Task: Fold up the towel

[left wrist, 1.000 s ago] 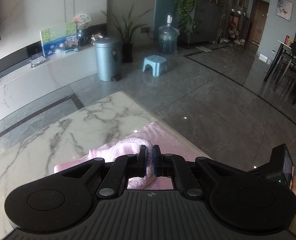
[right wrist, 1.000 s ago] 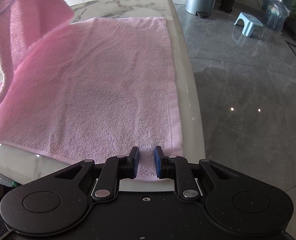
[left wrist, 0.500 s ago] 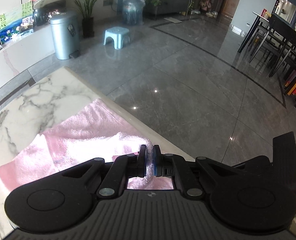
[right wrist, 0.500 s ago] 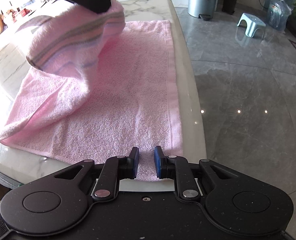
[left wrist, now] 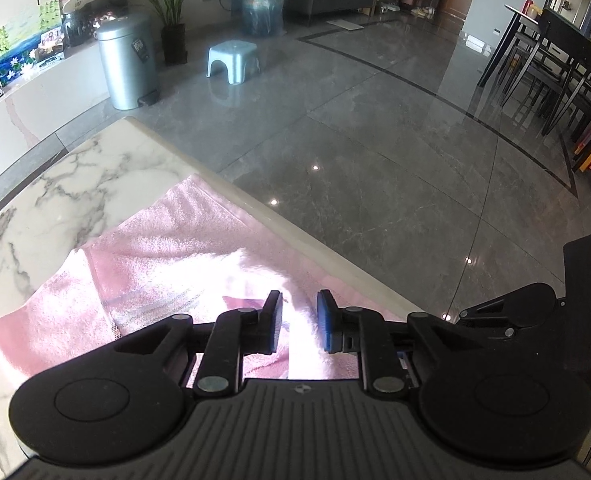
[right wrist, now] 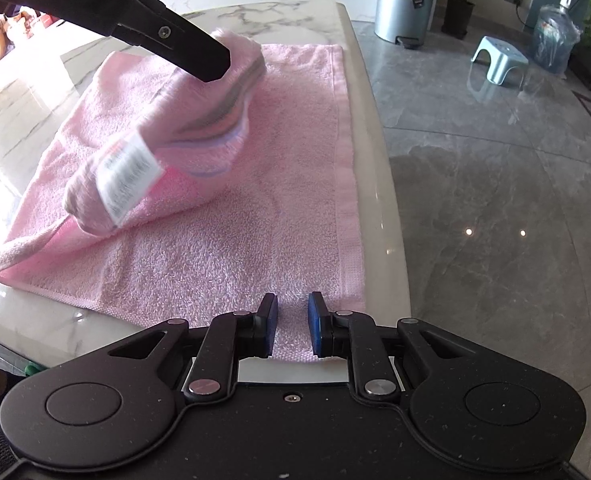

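A pink towel [right wrist: 255, 220] lies on the marble table [right wrist: 375, 152], its right hem along the table's edge. Its left part is folded over, with a striped band and a white label [right wrist: 129, 176] facing up. My left gripper [left wrist: 299, 322] is low over that fold. Its jaws are opening, a ridge of towel [left wrist: 155, 264] stands between them, and the pads are off it. In the right wrist view, one black finger [right wrist: 199, 52] of the left gripper reaches into the fold. My right gripper [right wrist: 292, 322] is shut on the towel's near edge, close to the right corner.
The marble table [left wrist: 87, 176] ends just right of the towel, with grey tiled floor beyond. Across the floor stand a metal bin [left wrist: 127, 64], a blue stool [left wrist: 233, 56], a water bottle [left wrist: 261, 8] and dark dining chairs [left wrist: 555, 72].
My left gripper carried the lifted towel edge across and down onto the flat half, and its shut jaws have parted. The right gripper has stayed put.
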